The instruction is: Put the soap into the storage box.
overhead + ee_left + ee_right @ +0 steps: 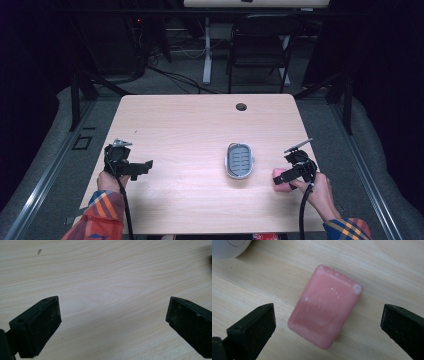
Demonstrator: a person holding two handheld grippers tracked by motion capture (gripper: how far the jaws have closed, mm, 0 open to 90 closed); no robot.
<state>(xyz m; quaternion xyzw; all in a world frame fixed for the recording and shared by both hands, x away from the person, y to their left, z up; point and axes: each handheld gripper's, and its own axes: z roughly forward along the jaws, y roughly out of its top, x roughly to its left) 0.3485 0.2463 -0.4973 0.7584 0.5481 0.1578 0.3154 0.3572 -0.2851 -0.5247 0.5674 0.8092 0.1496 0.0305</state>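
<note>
The pink bar of soap (325,306) carries an oval stamp pressed into its top face, but the raised marks inside it are too worn and faint to read. No other writing or label can be made out on anything on the counter (190,120).

The soap is a rounded rectangular block, matte pink, with whitish scuffs at two corners and pale flecks scattered over its surface. It lies flat on the counter near the right edge, toward the near right corner, just right of the soap dish (239,160).

The right claw (328,327) hangs over the soap with its jaws spread wide, one on each side of the bar and both clear of it; nothing is gripped. In the high view the right claw (286,178) sits right at the soap (281,181), which shows pink at the jaw tips.

The soap dish is oval, pale grey, with a slotted darker insert, and stands right of the counter's middle, well apart from the left edge.

The left claw (113,322) is also wide open with bare wood between its jaws. In the high view it (145,166) sits near the left edge of the counter, pointing toward the middle.
</note>
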